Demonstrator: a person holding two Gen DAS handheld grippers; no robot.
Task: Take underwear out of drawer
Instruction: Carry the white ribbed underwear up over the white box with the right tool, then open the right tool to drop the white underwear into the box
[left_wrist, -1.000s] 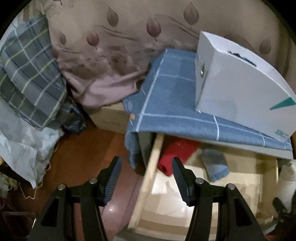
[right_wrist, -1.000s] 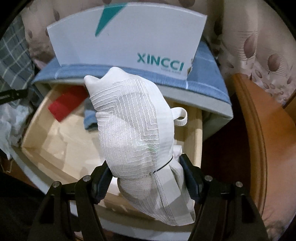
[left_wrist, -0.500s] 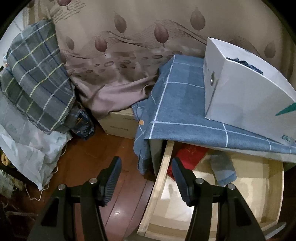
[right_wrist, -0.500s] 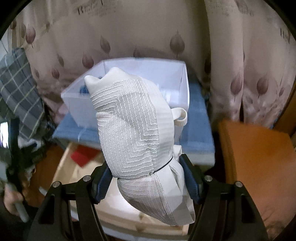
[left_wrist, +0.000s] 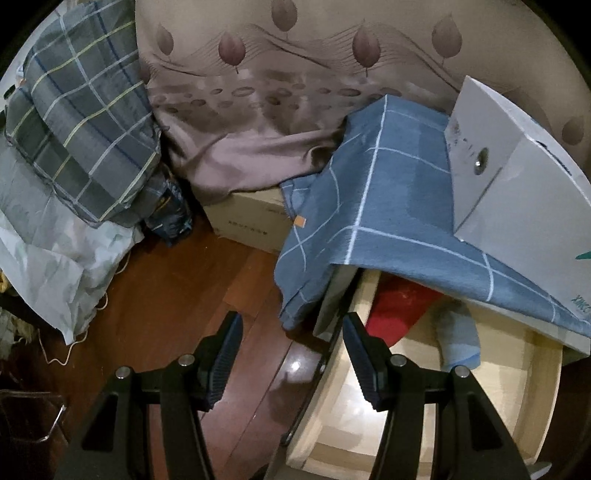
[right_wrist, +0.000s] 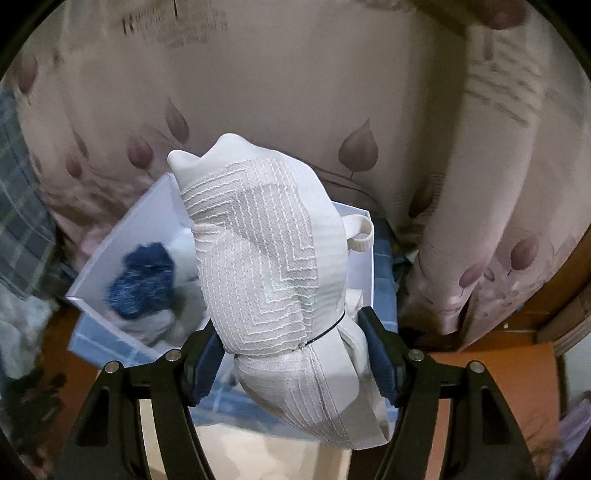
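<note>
White underwear (right_wrist: 269, 266), clamped in right hand-held gripper (right_wrist: 291, 354)

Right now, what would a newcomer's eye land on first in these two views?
The white textured underwear bundle, clamped in the right claw, fills the middle of the right wrist view, in front of the open white box. In the left wrist view, the empty left claw hangs open by the open drawer, where a red garment lies.
</note>
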